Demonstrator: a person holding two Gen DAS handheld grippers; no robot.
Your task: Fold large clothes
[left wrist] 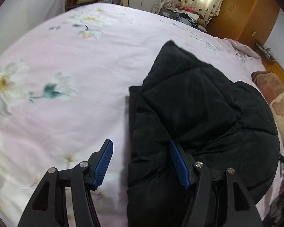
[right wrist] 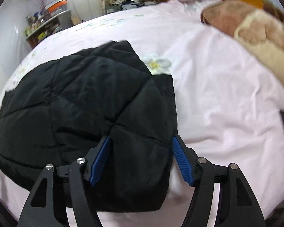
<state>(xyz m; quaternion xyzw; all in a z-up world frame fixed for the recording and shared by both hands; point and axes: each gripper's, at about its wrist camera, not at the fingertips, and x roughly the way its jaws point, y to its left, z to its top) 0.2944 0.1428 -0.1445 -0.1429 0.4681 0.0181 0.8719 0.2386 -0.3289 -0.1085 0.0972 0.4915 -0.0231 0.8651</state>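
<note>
Here the black padded jacket (left wrist: 198, 113) lies in a thick bundle on the pink flowered bedsheet (left wrist: 66, 113), near the bed's right side, with a brown plush blanket (right wrist: 255, 30) beyond it toward the head of the bed. By the look of it, the step in hand is either setting down or taking up the bundle's near edge for another fold. To do it well, both claws should work the near corners at the same level, bite through all the puffy layers at once, and keep the edges lined up so the fold lands square and does not spring back.

The left gripper (left wrist: 141, 162) stands wide, straddling the jacket's left edge: one blue pad is over bare sheet, the other over the black fabric, and neither presses. The right gripper (right wrist: 140, 160) is also wide, with the jacket's near right corner between its pads; whether the pads touch the fabric I cannot tell, but it is not pinched.
</note>
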